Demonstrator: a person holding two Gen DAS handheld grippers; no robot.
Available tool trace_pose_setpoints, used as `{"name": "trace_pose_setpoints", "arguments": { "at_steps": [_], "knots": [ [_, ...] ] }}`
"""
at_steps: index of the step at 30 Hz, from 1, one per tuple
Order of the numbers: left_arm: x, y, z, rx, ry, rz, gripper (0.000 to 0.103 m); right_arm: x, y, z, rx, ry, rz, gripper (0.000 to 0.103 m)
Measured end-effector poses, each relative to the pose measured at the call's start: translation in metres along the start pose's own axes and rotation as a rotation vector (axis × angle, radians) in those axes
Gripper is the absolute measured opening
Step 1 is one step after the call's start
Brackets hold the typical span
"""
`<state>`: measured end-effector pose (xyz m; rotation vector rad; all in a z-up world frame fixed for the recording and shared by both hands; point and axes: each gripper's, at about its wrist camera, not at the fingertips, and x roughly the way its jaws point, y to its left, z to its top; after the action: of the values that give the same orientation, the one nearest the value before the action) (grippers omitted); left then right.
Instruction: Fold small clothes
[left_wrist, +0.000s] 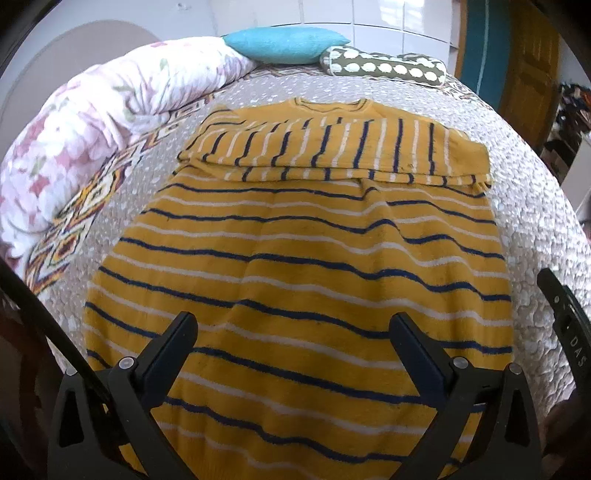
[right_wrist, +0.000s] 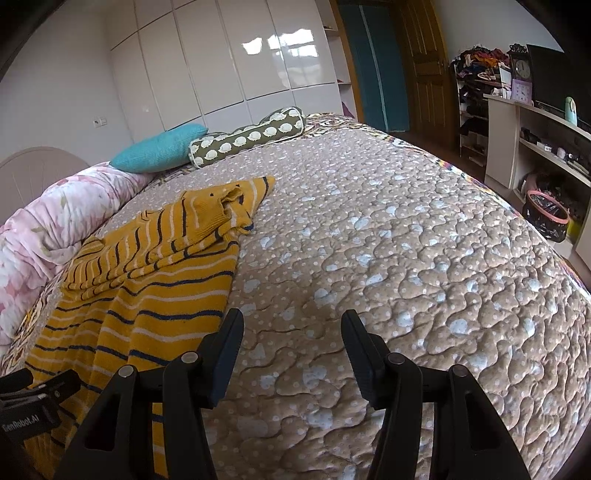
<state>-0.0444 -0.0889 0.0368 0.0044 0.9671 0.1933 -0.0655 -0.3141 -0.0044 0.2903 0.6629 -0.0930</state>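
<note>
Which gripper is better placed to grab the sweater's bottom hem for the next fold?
Left. The left gripper hangs open directly over the yellow striped sweater, near its lower part. The right gripper is open over bare quilt, beside the sweater's edge.

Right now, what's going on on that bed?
A person is folding a yellow striped sweater laid flat on a quilted bedspread, with a two-finger gripper in each hand. Both sleeves are already folded across the chest. The left gripper hangs open over the sweater's lower part, nothing between its fingers. The right gripper is open too, over bare bedspread just right of the sweater. The bottom hem is not yet folded up.
</note>
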Motion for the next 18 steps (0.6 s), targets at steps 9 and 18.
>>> {"name": "trace_pose_setpoints", "arguments": {
  "at_steps": [9, 18],
  "knots": [
    [-0.007, 0.007, 0.007, -0.03, -0.027, -0.008, 0.103, 0.0, 0.0, 0.0, -0.004, 0.0, -0.001, 0.06],
    [-0.008, 0.004, 0.006, -0.01, -0.036, 0.006, 0.103, 0.001, 0.0, -0.001, -0.002, 0.0, -0.001, 0.061]
  ]
}}
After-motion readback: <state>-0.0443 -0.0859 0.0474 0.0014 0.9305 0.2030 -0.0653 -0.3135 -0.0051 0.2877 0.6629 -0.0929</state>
